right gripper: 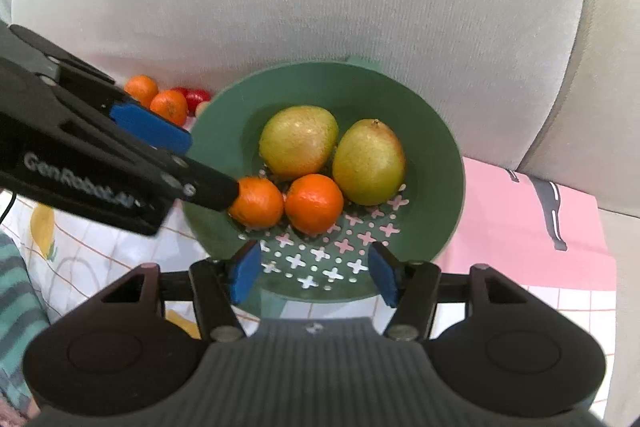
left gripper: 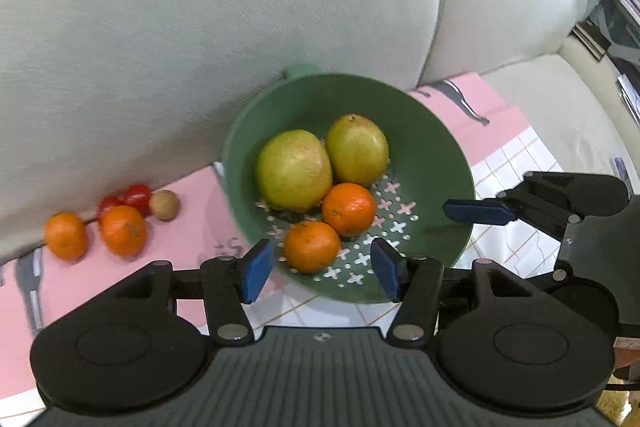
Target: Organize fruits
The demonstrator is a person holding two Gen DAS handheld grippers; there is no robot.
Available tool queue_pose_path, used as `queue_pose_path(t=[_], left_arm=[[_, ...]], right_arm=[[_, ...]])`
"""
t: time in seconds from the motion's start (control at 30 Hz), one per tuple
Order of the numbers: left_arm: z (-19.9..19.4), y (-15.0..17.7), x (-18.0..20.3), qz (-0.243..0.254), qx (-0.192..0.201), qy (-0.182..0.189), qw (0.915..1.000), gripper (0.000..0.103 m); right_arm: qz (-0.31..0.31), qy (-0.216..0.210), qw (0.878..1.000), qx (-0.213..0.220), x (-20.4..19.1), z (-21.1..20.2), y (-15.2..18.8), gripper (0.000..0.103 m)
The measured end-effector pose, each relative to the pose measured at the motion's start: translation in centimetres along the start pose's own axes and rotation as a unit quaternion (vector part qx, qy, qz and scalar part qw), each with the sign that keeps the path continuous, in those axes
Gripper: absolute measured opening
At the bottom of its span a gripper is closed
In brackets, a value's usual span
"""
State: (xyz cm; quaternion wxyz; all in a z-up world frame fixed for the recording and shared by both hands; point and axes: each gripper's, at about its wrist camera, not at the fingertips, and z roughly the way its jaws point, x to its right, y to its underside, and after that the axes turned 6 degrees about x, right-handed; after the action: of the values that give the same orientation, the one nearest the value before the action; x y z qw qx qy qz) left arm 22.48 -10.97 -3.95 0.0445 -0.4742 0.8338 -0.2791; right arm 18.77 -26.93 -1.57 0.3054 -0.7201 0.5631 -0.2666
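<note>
Both grippers, left (left gripper: pixel 322 269) and right (right gripper: pixel 312 277), hover wide open and empty over the green colander (left gripper: pixel 248 131) holding two pears and two tangerines, while two tangerines (left gripper: pixel 122 230), tomatoes and a small brown fruit wait outside.

Green colander (left gripper: pixel 436 163), cross-shaped holes, tilted vs sofa back. Inside: 2 yellow-green pears (left gripper: pixel 294 169) (left gripper: pixel 357 149) touching at rear, 2 oranges (left gripper: pixel 349 209) (left gripper: pixel 312 247) in front. Left of colander: 2 more oranges (left gripper: pixel 123 230) (left gripper: pixel 65 235), red tomatoes (left gripper: pixel 138 197), small brown fruit (left gripper: pixel 163 204).
</note>
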Motion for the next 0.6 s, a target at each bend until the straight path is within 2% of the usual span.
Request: queue_pose_path(t=[0.3, 0.6], left_arm=[[-5.5, 1.5, -2.6, -0.002, 0.053, -0.059, 0.9968, 0.066], [-10.2, 4.4, -7.5, -0.031, 0.078, -0.103, 0.9912, 0.066]], right_arm=[[0.031, -0.005, 0.999, 0.041, -3.3, -2.5, 0.0, 0.068], [0.014, -0.027, 0.998, 0.052, -8.1, -3.0, 0.0, 0.070]])
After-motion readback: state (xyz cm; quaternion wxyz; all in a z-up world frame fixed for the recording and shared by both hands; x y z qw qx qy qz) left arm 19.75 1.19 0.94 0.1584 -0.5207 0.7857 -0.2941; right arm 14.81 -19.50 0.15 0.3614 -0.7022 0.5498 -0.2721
